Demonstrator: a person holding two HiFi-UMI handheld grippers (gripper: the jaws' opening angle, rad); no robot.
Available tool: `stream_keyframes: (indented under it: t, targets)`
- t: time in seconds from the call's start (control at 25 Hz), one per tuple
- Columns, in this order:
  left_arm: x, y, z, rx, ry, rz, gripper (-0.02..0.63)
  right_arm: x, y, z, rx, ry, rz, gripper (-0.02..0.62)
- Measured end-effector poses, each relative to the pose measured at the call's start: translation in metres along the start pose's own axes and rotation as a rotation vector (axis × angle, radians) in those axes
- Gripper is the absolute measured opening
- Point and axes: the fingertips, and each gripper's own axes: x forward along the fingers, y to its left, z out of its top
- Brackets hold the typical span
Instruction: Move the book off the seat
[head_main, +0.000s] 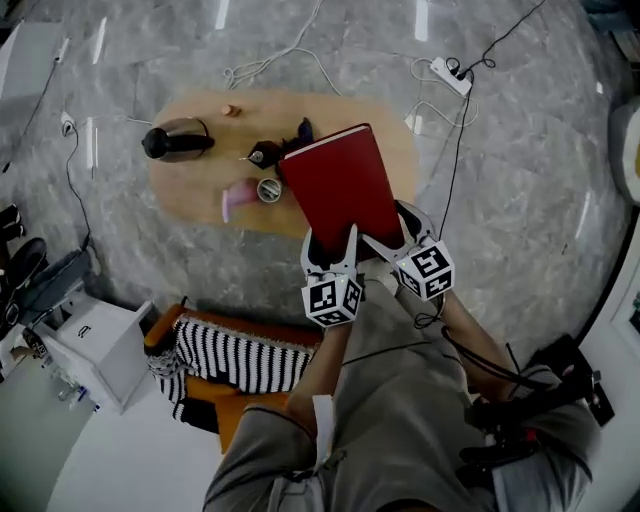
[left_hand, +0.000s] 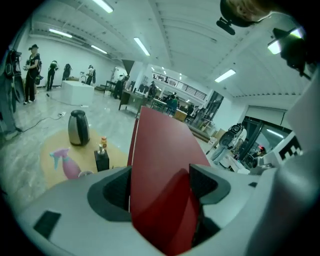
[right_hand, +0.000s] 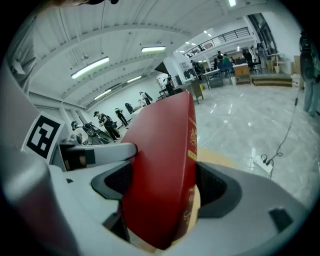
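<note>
**Red book clamped in both claws, clear of the seat**

Red hardcover book (head_main: 340, 185) is gripped along its near edge by the left claw (head_main: 330, 248) and the right claw (head_main: 395, 232), which sit side by side. Each gripper view shows both pads pressed against the covers, so both claws are closed on the book. It is held in the air, tilted, with its far edge over the near part of the wooden tabletop (head_main: 190, 205). The orange seat (head_main: 235, 415), under a striped cloth (head_main: 235, 355), is well apart from it, low in the head view.

Judged hazards from this state:

- **Slip or pivot.** Only the near edge is clamped and most of the book overhangs the claws. A sudden stop or a slackened grip could let it swing down or slide out.
- **Twist.** If the two claws separate or turn unevenly, the covers may splay or the spine may be strained.
- **Collision.** The tape roll (head_main: 269, 189), dark bottle (head_main: 265, 154) and pink spray bottle (head_main: 238, 198) stand just beside the book's left edge. Lowering it there could knock them over; the bare area to the right looks safer.
</note>
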Motion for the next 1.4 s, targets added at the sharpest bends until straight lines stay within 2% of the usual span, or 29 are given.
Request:
stream_keyframes:
  t: [0.32,0.48,0.64,0.88,1.0,1.28,1.4]
  targets:
    - [0.051,0.043,-0.150,-0.102,0.183,0.072,0.367,0.050,-0.056,-0.142,0.089,0.190,-0.001,0.402]
    - [0.061,0.070,-0.203,-0.151,0.213,0.122,0.365,0.076,-0.064,-0.194,0.082,0.247,0.018,0.402]
    - [0.075,0.087,-0.245,-0.181,0.247,0.131,0.364,0.093,-0.078,-0.233,0.083,0.296,0.001,0.402]
    - [0.107,0.107,-0.281,-0.147,0.275,0.129,0.356,0.121,-0.101,-0.270,0.094,0.326,-0.057,0.402]
    - [0.114,0.111,-0.295,-0.161,0.293,0.130,0.356,0.129,-0.106,-0.284,0.071,0.362,-0.079,0.402]
    - [0.117,0.113,-0.296,-0.160,0.292,0.127,0.356,0.133,-0.107,-0.286,0.058,0.371,-0.084,0.403]
    - [0.112,0.114,-0.292,-0.130,0.310,0.142,0.359,0.129,-0.106,-0.279,-0.029,0.366,-0.113,0.403]
